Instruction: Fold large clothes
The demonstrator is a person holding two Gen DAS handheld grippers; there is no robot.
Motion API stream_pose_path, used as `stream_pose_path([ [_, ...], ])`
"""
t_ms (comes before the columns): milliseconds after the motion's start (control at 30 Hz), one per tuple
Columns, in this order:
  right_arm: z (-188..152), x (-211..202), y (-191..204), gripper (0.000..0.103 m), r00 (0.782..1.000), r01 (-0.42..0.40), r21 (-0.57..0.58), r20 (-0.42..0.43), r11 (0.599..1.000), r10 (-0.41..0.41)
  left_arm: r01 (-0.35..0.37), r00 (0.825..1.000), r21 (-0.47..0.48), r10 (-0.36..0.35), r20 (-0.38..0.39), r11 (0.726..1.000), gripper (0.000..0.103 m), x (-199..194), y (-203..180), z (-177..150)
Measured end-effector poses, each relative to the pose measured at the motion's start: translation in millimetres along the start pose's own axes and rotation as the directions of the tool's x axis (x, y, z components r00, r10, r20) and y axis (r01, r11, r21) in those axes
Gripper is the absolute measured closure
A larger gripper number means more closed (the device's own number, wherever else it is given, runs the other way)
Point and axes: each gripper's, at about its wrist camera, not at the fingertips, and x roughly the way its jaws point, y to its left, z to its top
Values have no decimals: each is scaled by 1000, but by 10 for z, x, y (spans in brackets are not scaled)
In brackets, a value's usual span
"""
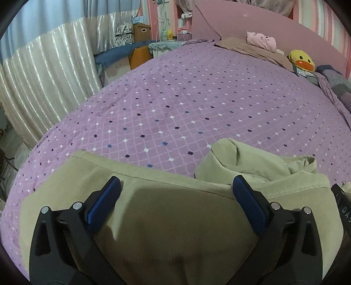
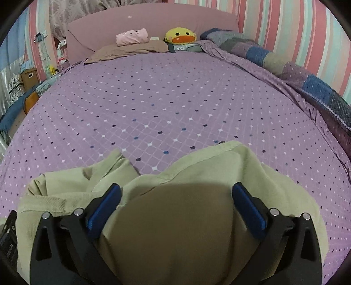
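Left gripper (image 1: 175, 193), black frame with blue pads (image 1: 103, 203), jaws spread wide, nothing gripped, low centre of frame over pale olive-green ribbed fabric garment (image 1: 175, 230). Right gripper (image 2: 176, 198) same: wide open, empty, above same garment (image 2: 175, 219). Garment lying along bottom of both views on purple diamond-checked bedspread (image 1: 175, 109), folded edge straight in left view, bunched part at lower right there, rumpled at lower left in right view. Further out: yellow duck plush toy (image 2: 180, 36) and folded pink cloth (image 2: 132, 36) by pink headboard (image 2: 153, 19), top of frame; patchwork blue-grey quilt (image 2: 285, 63) upper right.
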Motion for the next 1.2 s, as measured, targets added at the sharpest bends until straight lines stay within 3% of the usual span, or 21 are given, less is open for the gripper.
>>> stream_pose_path([
  [267,-72,123,32,1,1000,-5,-6,23,1000,5,11,999,-3,-11,50,1000,3,44,42,-67],
  [733,-55,342,127,1,998,-13,8,60,1000,13,12,998,-38,-9,70,999,3,267,45,-79],
  [967,-32,449,197,1,999,9,-6,37,1000,-9,-42,999,-2,42,-6,999,3,497,-66,-28],
  [1067,1,454,197,1,1000,9,-20,-12,1000,-9,-8,1000,-4,8,-22,1000,3,439,-11,-5],
  [1133,9,394,110,1,999,-33,-12,-36,999,32,28,998,24,-26,-65,999,3,371,44,27],
  [1200,29,255,-46,2,991,-124,-27,-47,992,122,42,994,68,-35,-104,997,3,241,88,71],
])
